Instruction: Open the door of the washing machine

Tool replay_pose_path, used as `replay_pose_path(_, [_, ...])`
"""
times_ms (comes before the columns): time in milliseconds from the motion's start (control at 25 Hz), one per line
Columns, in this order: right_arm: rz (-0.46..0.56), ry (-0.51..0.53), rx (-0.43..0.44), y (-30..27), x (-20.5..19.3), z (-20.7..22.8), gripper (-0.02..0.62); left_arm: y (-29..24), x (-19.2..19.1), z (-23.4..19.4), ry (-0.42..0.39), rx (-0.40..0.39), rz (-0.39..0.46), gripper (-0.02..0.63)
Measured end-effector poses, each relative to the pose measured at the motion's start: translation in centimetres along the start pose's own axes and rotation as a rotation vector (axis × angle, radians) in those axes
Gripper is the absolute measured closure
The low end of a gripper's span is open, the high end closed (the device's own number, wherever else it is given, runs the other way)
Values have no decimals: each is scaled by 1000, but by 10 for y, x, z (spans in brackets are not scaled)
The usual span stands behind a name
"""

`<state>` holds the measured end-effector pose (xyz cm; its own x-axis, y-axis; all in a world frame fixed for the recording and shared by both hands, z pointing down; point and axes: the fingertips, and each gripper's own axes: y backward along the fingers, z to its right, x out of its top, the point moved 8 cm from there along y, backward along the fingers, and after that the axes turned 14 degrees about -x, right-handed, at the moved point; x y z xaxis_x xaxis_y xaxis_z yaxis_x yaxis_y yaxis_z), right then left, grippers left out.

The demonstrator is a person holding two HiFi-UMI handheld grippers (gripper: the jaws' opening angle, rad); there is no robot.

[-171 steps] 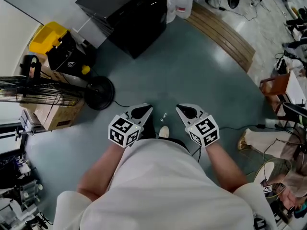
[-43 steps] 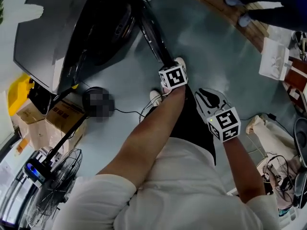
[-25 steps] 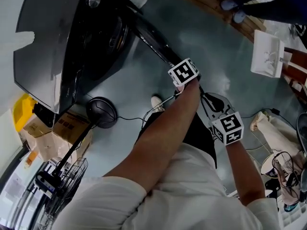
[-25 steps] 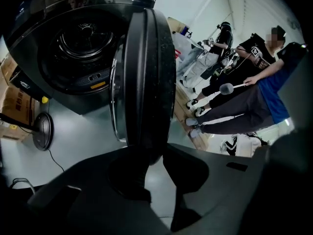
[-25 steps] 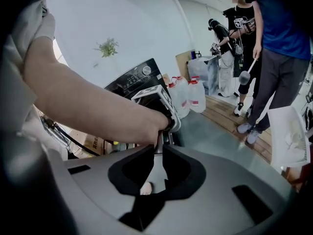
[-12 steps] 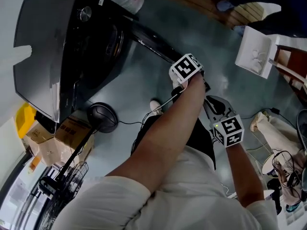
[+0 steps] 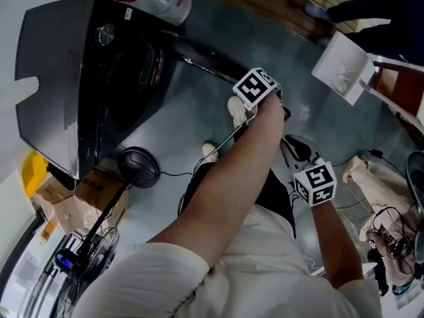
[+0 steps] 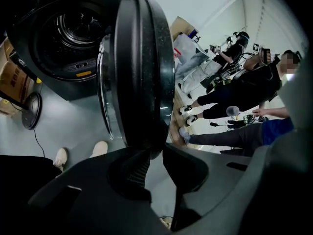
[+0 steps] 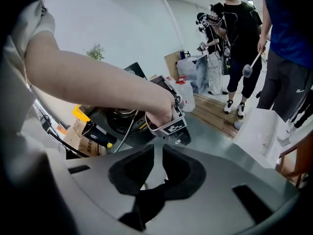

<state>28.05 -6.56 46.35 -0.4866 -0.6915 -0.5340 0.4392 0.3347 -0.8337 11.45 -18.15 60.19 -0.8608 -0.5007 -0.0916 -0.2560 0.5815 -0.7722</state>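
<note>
Since a second ago, the door (image 7: 205,61) has been swung further from the washer (image 7: 59,78), carried by the left gripper (image 8: 155,153), whose jaws are clamped on the door's rim. The drum mouth (image 8: 73,33) is laid bare, and the door is seen edge-on, standing well out from the front. The opening step is judged to be nearly done. For the next move, the swing would need to be carried on along the hinge's arc to the stop, and the rim then let go. The right gripper (image 9: 158,155) is held idle near the body, its jaws slightly apart with nothing between them. One washer, one door and two grippers are counted.
</note>
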Motion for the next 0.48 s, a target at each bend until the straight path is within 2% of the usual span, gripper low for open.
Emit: replay_pose_path(480, [-8,-17,-8,-4,6,21,531,-23,11,30,26,-53,13,515])
